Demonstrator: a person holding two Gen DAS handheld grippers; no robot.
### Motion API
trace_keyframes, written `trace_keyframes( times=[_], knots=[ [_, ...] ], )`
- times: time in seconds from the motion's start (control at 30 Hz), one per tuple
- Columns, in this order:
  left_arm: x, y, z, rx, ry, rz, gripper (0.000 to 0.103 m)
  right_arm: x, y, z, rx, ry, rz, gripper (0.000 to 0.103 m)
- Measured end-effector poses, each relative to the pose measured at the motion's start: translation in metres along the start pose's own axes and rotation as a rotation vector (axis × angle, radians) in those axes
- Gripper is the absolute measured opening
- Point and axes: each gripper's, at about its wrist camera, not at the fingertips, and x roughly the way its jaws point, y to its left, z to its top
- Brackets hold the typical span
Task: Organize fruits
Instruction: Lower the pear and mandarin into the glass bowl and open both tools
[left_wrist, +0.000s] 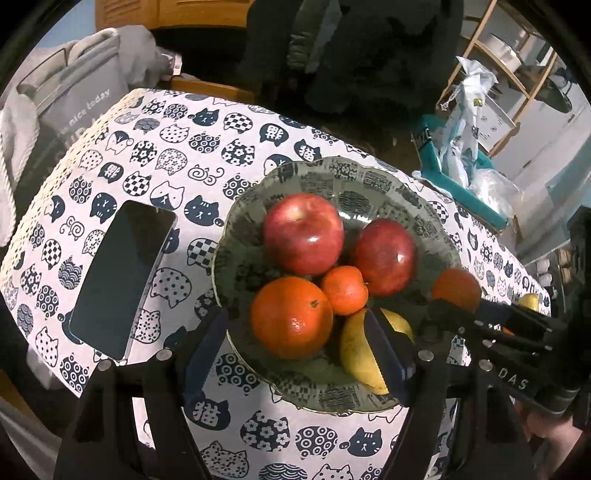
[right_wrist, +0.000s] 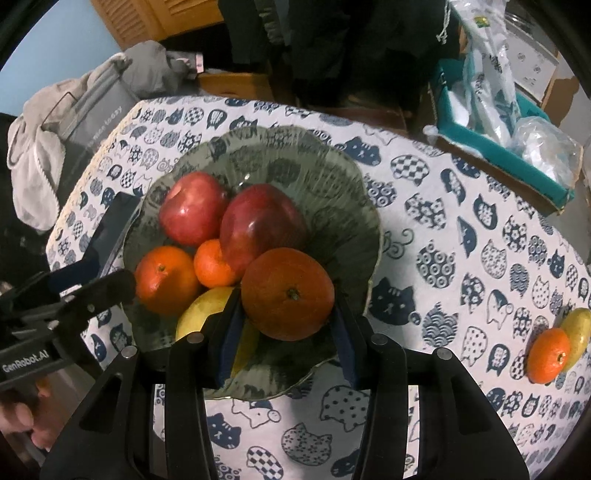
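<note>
R gripper (right_wrist: 286, 343) is clamped on a big round orange (right_wrist: 288, 293) just above the near rim of the grey scalloped patterned plate (right_wrist: 343, 206). L gripper (left_wrist: 295, 350), jaws apart w/ nothing held, hangs over the plate's near-left edge. A small tangerine (right_wrist: 548, 354) & a yellow fruit (right_wrist: 578, 328) lie well right of the plate.
</note>
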Motion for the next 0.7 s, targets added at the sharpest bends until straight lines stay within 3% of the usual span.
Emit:
trace_keyframes(
  times=[0.1,0.23,0.7],
  knots=[
    [-0.002,0.001,0.000,-0.002,-0.005,0.002,0.078,0.002,0.002,0.000,-0.004,0.013,0.009,0.046],
    [-0.004,0.000,0.000,0.001,-0.008,0.000,0.078,-0.003,0.003,0.001,-0.006,-0.009,0.014,0.062],
    [-0.035,-0.019,0.004,0.035,-0.070,-0.042,0.078,-0.062,-0.007,0.011,0.023,-0.155,-0.027,0.063]
  ],
)
